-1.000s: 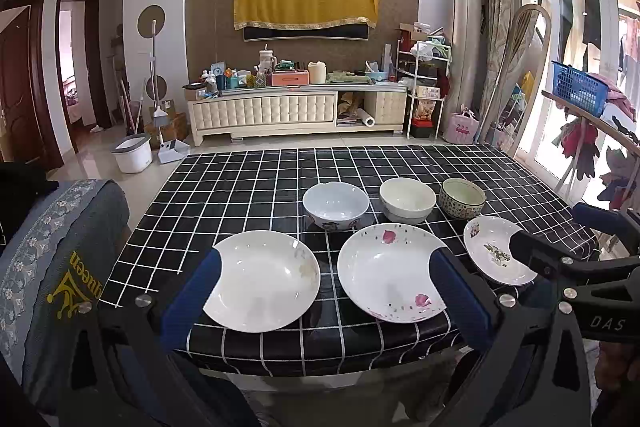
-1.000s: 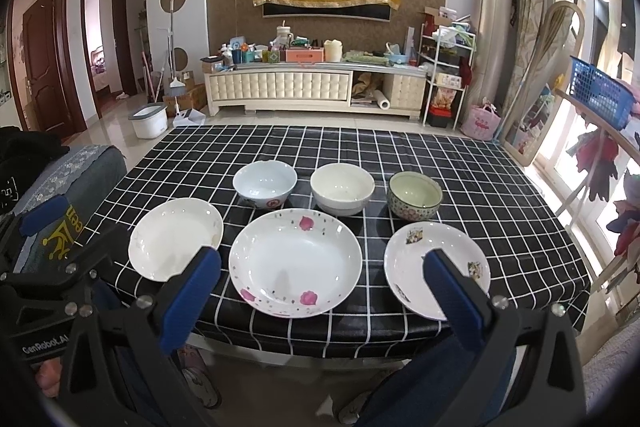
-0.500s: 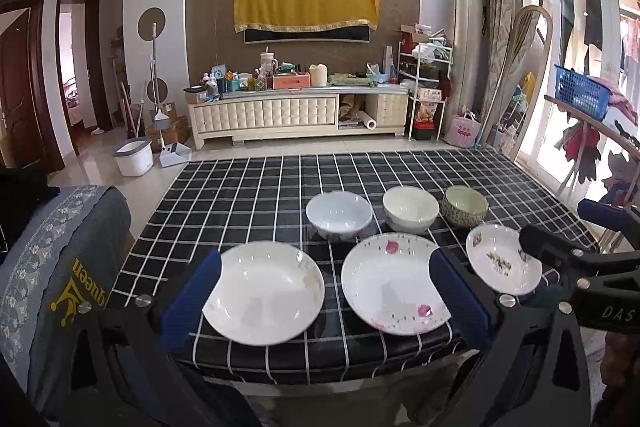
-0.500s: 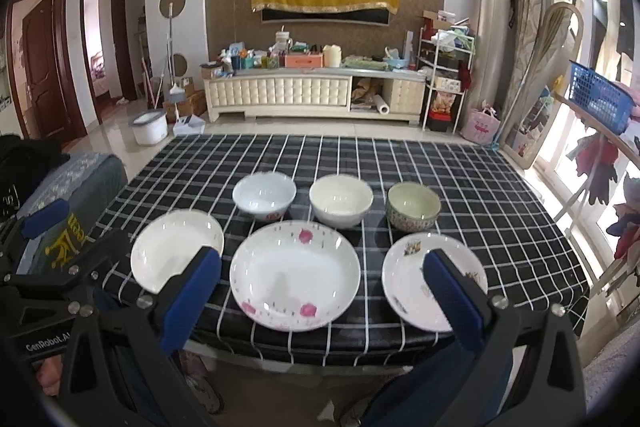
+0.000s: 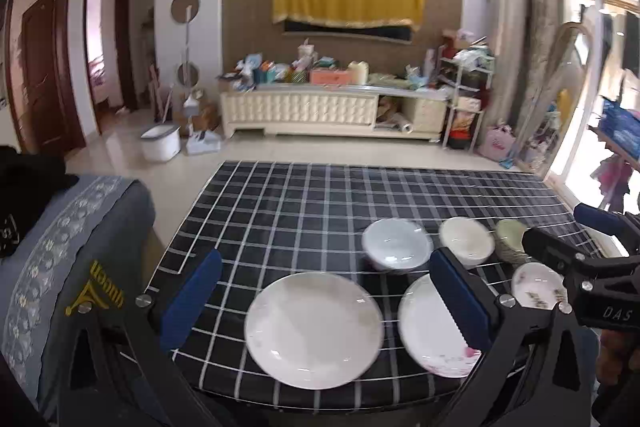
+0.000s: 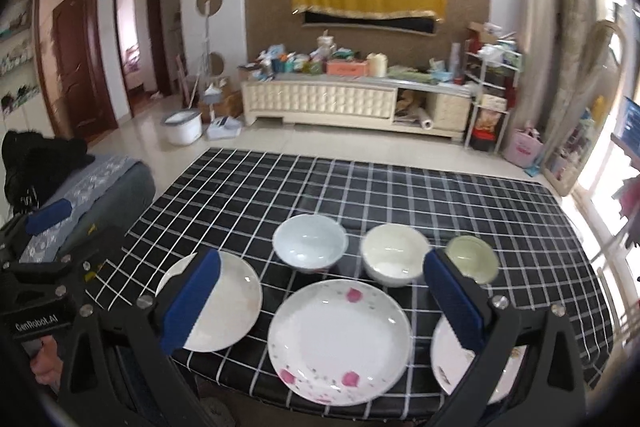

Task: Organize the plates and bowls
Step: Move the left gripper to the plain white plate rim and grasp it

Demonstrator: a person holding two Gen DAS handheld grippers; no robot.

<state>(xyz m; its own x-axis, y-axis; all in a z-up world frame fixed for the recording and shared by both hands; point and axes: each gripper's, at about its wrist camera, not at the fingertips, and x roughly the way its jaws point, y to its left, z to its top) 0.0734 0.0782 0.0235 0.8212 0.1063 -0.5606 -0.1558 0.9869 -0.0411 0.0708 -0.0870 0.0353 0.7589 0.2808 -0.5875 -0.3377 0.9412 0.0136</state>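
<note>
Three round white ceramic plates are laid along the near edge of the black white-gridded tablecloth (image 6: 240, 187): a plain white plate (image 6: 224, 303) at the left, a rose-printed plate (image 6: 340, 343) in the middle, a small decorated plate (image 6: 452, 359) at the right. Three bowls (image 6: 310, 243) are ranged just behind. Both the left gripper (image 5: 320, 303) and the right gripper (image 6: 320, 303) are held wide open and empty. The glazed ware is judged stiff, slippery and breakable; a rim should be pinched. "DAS", "GenRobot.AI" and "queen" can be read.
</note>
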